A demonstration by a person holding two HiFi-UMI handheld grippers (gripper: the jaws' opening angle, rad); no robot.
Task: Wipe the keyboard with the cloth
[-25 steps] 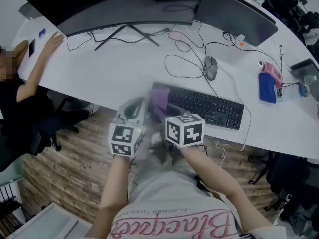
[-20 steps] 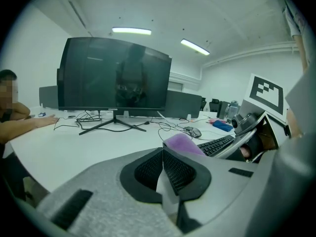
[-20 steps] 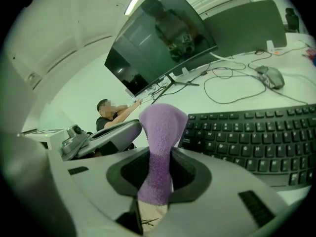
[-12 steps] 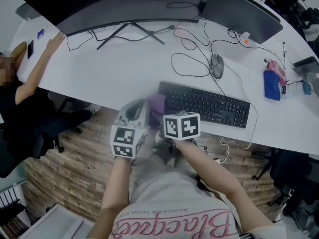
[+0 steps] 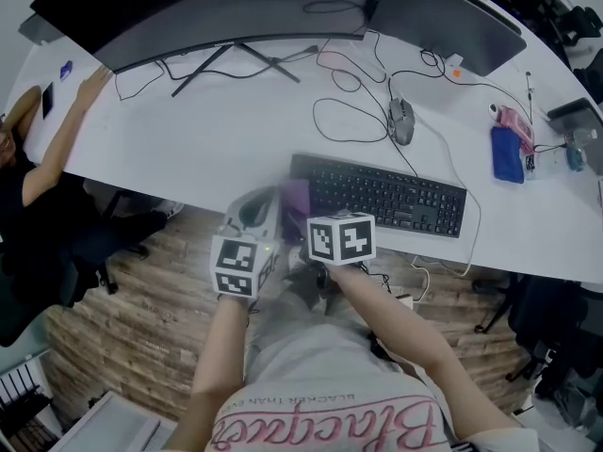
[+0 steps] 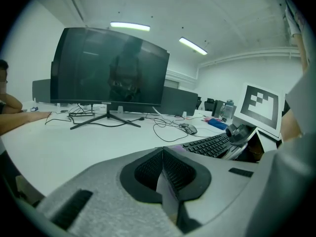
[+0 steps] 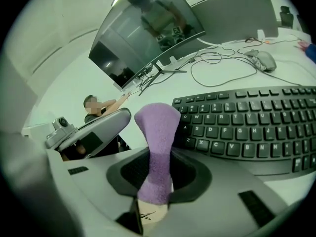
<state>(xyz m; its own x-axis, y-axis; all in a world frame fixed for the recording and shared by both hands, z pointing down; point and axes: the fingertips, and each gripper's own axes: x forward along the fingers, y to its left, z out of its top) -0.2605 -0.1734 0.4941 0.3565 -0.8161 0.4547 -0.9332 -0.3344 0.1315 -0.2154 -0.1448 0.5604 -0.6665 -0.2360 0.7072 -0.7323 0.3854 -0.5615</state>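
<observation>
Beside the keyboard [image 5: 386,196], right gripper [image 7: 157,181] pinches cloth [image 7: 158,127]; left gripper [image 6: 164,174] seemingly closed.

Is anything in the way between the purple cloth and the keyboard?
No, nothing I can see. The right tool is shut on the purple cloth, and the cloth's tip is already close to the keyboard's left end.

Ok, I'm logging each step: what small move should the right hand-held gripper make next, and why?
Probably ease the right hand-held gripper forward and down until the purple cloth presses on the keyboard at its left end. Its jaws are shut on the cloth, and the cloth's tip stands just beside that end. I cannot tell whether it touches the keys.
</observation>
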